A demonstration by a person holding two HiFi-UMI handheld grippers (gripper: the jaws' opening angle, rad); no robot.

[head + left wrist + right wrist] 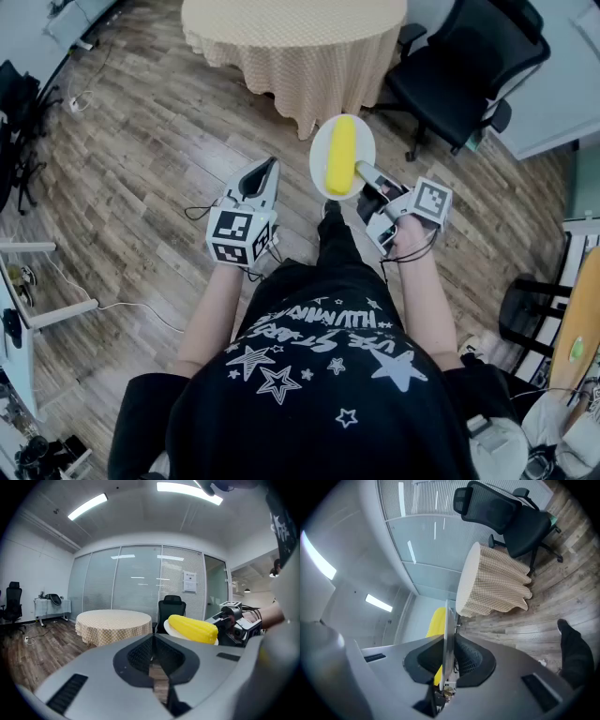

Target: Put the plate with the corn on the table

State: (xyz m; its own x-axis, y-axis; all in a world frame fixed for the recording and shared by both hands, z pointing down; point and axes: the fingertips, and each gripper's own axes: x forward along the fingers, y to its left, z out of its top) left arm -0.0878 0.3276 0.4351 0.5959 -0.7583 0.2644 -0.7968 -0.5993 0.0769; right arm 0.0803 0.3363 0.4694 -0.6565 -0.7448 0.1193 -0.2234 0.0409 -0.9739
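Observation:
A white plate (323, 157) with a yellow corn cob (341, 154) on it hangs in the air above the wooden floor, short of the round table (291, 37) with its checked cloth. My right gripper (367, 180) is shut on the plate's near rim. In the right gripper view the plate (447, 634) shows edge-on between the jaws, the corn (435, 620) behind it. My left gripper (262, 173) is beside the plate at its left, shut and holding nothing. From the left gripper view the corn (193, 628) and table (112, 623) lie ahead.
A black office chair (459, 70) stands right of the table. Cables and a power strip (75, 103) lie on the floor at the left. White desk legs (37, 314) sit at the left edge, a rack (562, 309) at the right.

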